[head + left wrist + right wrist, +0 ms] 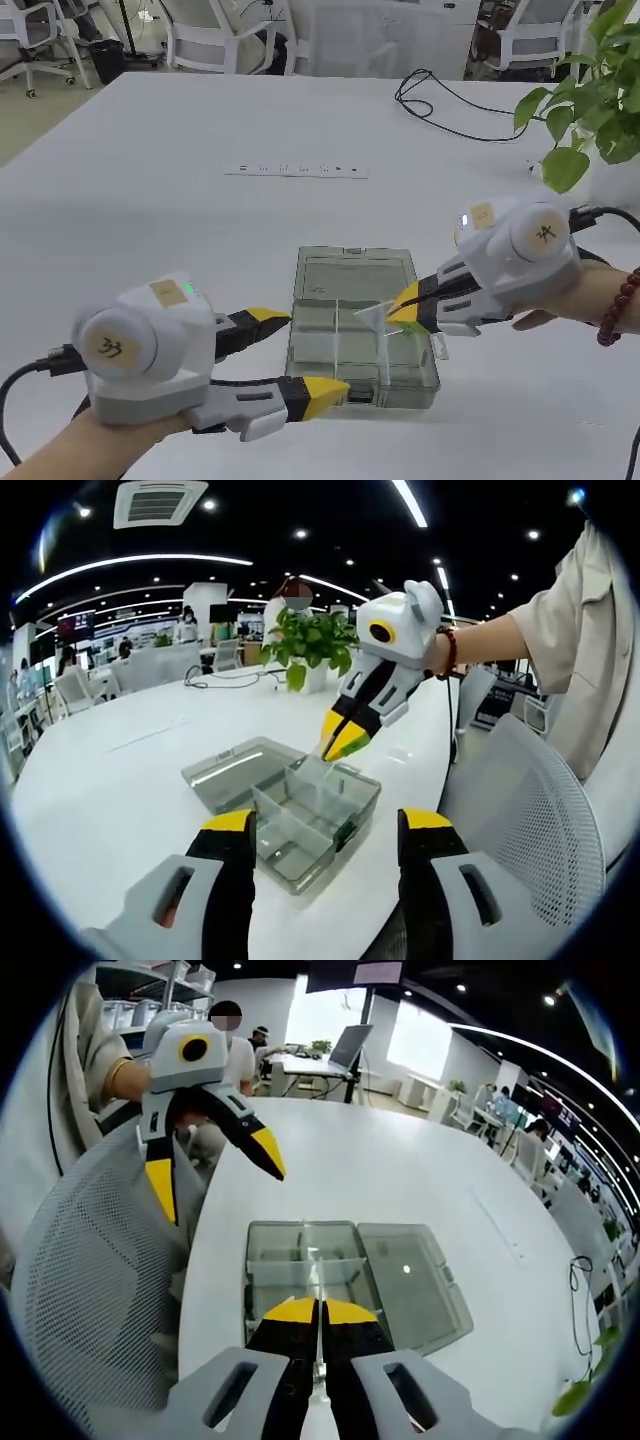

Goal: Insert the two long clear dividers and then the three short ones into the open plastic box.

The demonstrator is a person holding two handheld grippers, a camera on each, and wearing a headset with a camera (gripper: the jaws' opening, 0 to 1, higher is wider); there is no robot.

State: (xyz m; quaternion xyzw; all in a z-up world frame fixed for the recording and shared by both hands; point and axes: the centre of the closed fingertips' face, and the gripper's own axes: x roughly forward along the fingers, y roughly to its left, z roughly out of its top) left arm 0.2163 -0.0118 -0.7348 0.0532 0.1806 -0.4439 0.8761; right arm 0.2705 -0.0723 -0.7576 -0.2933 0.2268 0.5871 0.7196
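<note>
Lower left, the left gripper [300,355], disc marked "33", has its jaws spread wide with nothing in them, right beside the open plastic box [300,300] at frame centre. The right gripper [405,305] is pinched tight on a clear divider [370,316] over the box. Further back lies a strip [295,169] whose print is too tiny to read.
</note>
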